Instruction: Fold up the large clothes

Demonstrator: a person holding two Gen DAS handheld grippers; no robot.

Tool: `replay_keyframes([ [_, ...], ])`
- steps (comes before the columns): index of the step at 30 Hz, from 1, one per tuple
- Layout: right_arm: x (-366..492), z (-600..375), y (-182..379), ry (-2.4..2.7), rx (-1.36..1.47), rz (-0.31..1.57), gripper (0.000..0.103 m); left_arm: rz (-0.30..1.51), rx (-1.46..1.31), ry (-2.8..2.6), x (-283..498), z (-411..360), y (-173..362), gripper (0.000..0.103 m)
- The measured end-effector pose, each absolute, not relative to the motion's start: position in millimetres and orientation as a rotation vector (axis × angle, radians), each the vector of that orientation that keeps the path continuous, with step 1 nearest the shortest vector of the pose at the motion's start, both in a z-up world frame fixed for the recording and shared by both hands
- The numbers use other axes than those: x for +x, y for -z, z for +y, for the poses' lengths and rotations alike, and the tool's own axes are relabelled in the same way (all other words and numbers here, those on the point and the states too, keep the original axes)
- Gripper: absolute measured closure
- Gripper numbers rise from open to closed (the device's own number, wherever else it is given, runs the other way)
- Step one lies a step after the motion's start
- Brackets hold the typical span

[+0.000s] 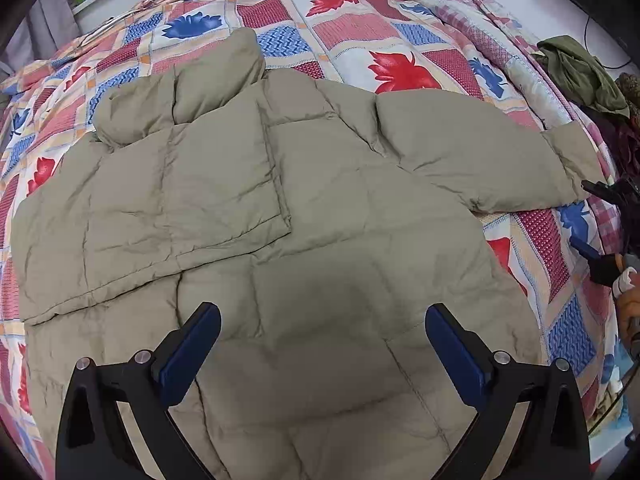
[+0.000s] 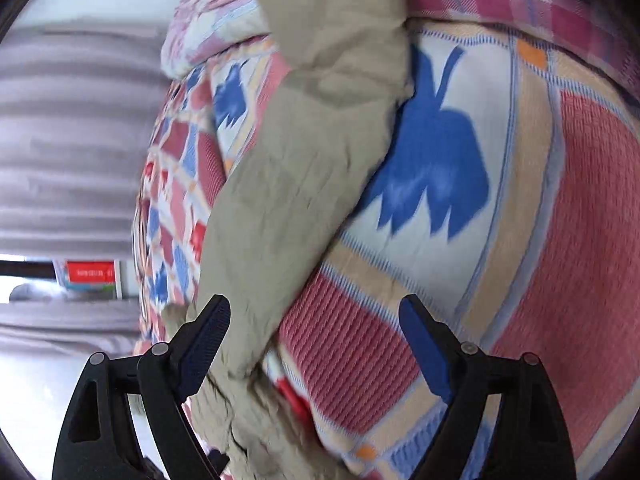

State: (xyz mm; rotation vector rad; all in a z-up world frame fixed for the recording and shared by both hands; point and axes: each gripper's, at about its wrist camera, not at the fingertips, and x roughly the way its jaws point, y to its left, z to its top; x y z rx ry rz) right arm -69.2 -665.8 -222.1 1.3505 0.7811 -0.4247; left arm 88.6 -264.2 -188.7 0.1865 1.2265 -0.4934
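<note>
With one sleeve of the tan puffer jacket point(image 1: 320, 208) already folded across its body on the patterned quilt point(image 1: 352, 28), the left gripper point(image 1: 322, 320) hovers wide-jawed while the right gripper point(image 2: 314, 312), jaws wide and empty, nears the outstretched sleeve point(image 2: 304, 168), which likely needs pinching and folding inward next

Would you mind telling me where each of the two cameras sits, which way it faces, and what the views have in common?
Left wrist: rides on the left gripper, looking steeply down on the beige puffer jacket spread on the patchwork bedspread; its own two open fingers show, and the right gripper at the right edge.
Right wrist: rides on the right gripper, rolled sideways, looking along the bed at the jacket's sleeve; only its own open fingers show.
Shared: the jacket, the bedspread, the olive garment and the red box.
</note>
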Motion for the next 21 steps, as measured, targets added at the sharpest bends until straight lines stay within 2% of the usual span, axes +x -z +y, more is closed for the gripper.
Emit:
replay_keyframes([
  [11, -30, -717, 259, 0.433, 1.480, 0.673, 0.015, 1.249, 0.135, 0.444, 96, -279, 194, 0.001],
  [13, -22, -722, 261, 0.419, 1.495, 0.671, 0.028, 1.244, 0.129, 0.429, 97, -278, 194, 0.001],
  [14, -17, -725, 263, 0.399, 1.514, 0.674, 0.046, 1.241, 0.126, 0.425, 97, -277, 193, 0.001],
  [15, -15, -726, 266, 0.373, 1.540, 0.668, 0.069, 1.239, 0.124, 0.422, 98, -275, 193, 0.001],
  [17, -13, -728, 270, 0.341, 1.594, 0.646, 0.094, 1.235, 0.124, 0.415, 99, -273, 193, 0.001],
  [21, -10, -723, 257, 0.299, 1.588, 0.602, 0.095, 1.234, 0.113, 0.408, 104, -264, 190, 0.001],
])
